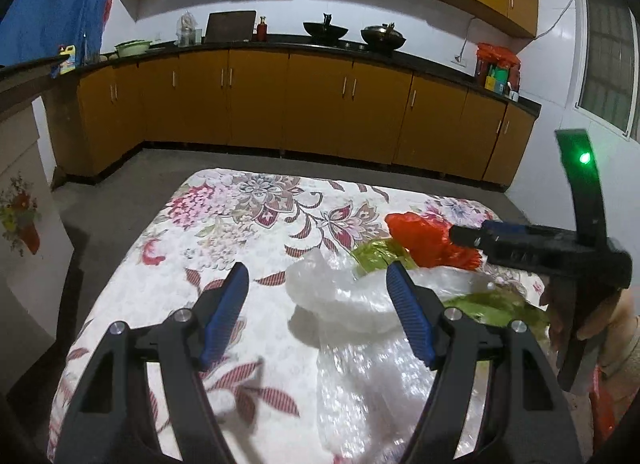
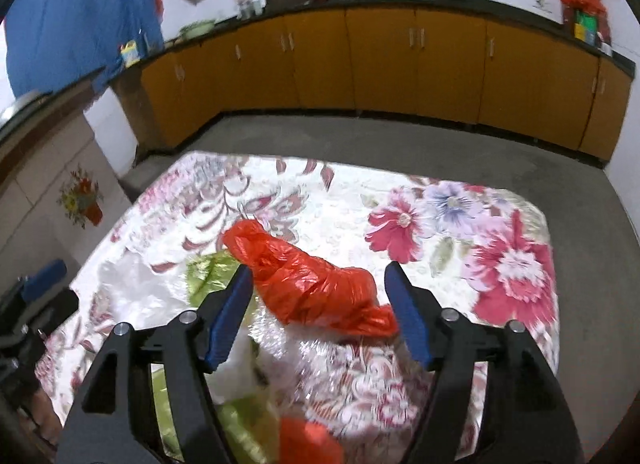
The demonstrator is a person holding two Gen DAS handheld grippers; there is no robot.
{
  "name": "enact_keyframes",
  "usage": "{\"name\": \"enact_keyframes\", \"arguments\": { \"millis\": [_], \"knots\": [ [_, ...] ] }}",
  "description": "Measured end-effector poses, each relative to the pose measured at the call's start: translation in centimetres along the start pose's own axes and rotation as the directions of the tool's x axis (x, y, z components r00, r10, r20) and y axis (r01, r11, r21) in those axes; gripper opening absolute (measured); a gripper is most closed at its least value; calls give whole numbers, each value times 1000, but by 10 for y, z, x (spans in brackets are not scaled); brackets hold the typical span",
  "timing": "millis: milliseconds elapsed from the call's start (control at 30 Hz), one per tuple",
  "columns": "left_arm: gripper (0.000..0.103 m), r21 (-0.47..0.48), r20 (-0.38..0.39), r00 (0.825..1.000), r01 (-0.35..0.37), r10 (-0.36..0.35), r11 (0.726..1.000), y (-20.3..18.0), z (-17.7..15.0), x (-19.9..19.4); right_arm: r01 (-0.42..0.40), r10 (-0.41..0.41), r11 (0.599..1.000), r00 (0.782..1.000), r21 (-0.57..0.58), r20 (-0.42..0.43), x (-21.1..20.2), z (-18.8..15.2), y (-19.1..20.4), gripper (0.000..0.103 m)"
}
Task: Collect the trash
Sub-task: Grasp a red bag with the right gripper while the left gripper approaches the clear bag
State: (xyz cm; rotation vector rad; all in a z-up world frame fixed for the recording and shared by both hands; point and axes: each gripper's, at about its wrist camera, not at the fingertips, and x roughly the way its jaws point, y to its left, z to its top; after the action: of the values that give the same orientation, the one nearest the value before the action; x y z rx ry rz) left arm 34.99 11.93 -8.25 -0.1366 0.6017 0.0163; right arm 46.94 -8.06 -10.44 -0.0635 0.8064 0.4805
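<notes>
The left tongs (image 1: 316,292) hung agape and empty over the floral-clothed table (image 1: 224,224), clear bubble wrap (image 1: 344,296) under them. To the right lay green plastic (image 1: 376,254), then a crumpled red bag (image 2: 320,288) (touching the green) between the right tongs' (image 2: 320,292) spread, unpressing pads (image 2: 404,316).

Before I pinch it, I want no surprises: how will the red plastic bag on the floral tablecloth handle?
The red plastic bag looks crumpled and thin, so probably floppy and very light. Its glossy film may slip; likely it compresses rather than rolls.
</notes>
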Motion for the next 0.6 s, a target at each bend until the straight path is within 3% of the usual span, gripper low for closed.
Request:
{"name": "enact_keyframes", "arguments": {
  "millis": [100,167,267,500,600],
  "knots": [
    [70,-2,-24,1000,10,-10,1000,1,-1,11,-9,4,998,998,-68,-66,20,-5,6,67],
    [70,3,-27,1000,12,-12,1000,1,-2,14,-8,1,995,998,-99,-70,25,-11,9,53],
    [70,23,-22,999,24,-24,999,-4,-2,14,-28,25,997,998,-72,-50,19,-15,2,43],
    [75,75,-28,999,47,-45,996,-22,2,14,-8,8,1000,1000,18,7,-19,-30,-23,41],
    [76,100,-78,996,53,-46,994,-33,1,29,6,-7,998,1000,63,19,-36,-36,-36,41]
  ]
}}
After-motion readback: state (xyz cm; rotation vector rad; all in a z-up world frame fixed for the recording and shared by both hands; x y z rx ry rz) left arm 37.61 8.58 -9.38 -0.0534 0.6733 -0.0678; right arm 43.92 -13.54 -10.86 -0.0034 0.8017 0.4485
